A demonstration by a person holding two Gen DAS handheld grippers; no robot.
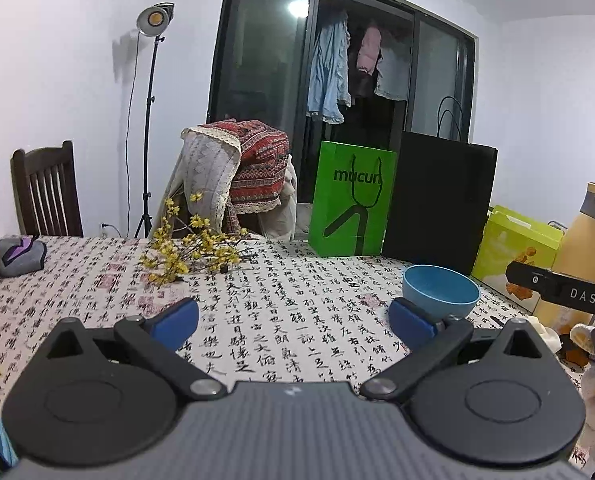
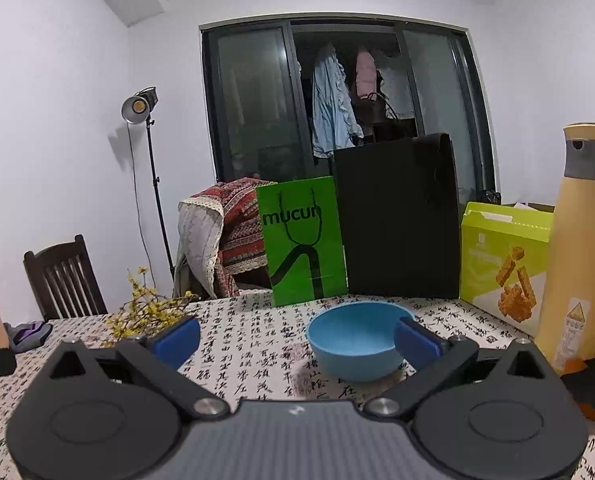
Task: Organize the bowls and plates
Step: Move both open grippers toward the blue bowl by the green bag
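At the bottom of the right wrist view, the right claw [image 2: 295, 338] is seen spread wide, both blue pads apart and nothing held between them. Just ahead and right of centre in that frame, a blue bowl [image 2: 360, 340] stands upright on the desk [image 2: 249, 356]; its near right rim is overlapped by the right-hand pad [image 2: 417, 342], though contact cannot be confirmed from this angle. The bowl is judged to lie slightly toward the right pad rather than centred in the gap, so a small shift to the right of the frame would be called for before closing. Being round, it offers no long axis; a rim pinch is the likely grip.

At the bottom of the left wrist view, the left claw [image 1: 293, 322] is likewise spread and empty. The same bowl [image 1: 440, 294] appears at the right of that frame, beyond the right-hand pad and outside the gap. The right claw is therefore judged the nearer of the two. A black bar marked "DAS" at the right edge of the left view is taken to be part of the other tool.

Noted beyond the bowl: a green paper bag [image 2: 303, 240], a black bag [image 2: 397, 216], a green snack box [image 2: 505, 260] and a tall yellow bottle [image 2: 585, 248] at the right edge, close enough to be a collision risk. A yellow flower sprig [image 1: 189, 248] lies at the left centre of the desk.

No plates are seen in either view. The bowl's inside appears empty. The near desk edge is hidden by the tool bodies.
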